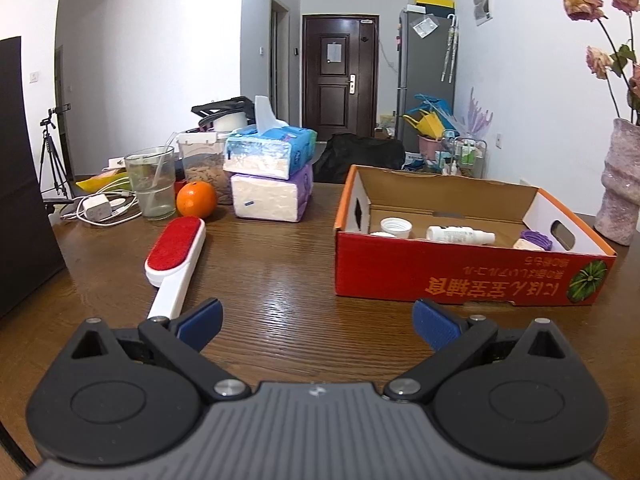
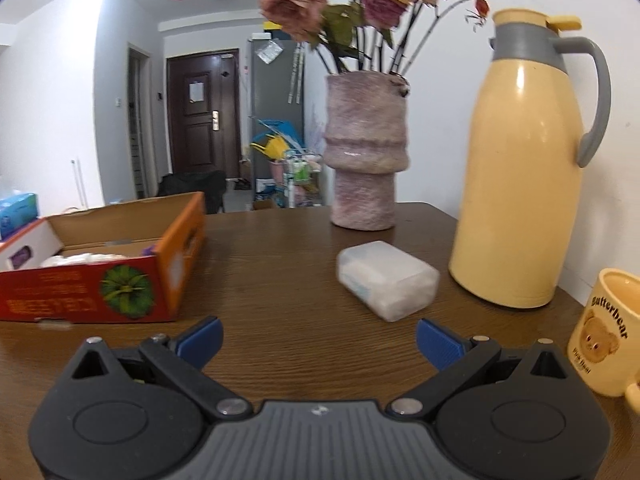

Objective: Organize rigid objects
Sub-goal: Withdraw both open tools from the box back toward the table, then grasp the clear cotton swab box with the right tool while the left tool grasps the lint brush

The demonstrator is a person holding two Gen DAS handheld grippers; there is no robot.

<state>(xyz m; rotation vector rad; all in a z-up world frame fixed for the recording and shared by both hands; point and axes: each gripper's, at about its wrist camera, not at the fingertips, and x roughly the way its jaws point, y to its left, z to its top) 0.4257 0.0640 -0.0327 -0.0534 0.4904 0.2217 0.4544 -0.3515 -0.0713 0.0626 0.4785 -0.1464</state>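
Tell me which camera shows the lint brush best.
The left wrist view. The lint brush lies in full on the table, red pad and white handle, just ahead of the open left gripper. The right wrist view does not show it at all.

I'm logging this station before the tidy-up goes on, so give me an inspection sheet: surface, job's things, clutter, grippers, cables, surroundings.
Surface: brown wooden table, no spills seen.
Job's things: red cardboard box holds a white bottle, a white cap and a purple item; lint brush lies left of the box; clear plastic case lies right of it.
Clutter: orange, glass, stacked tissue packs, vase, yellow thermos, bear mug.
Grippers: left gripper open, empty; right gripper open, empty.
Cables: white charger and cords at the far left edge.
Surroundings: dark door, fridge, tripod.
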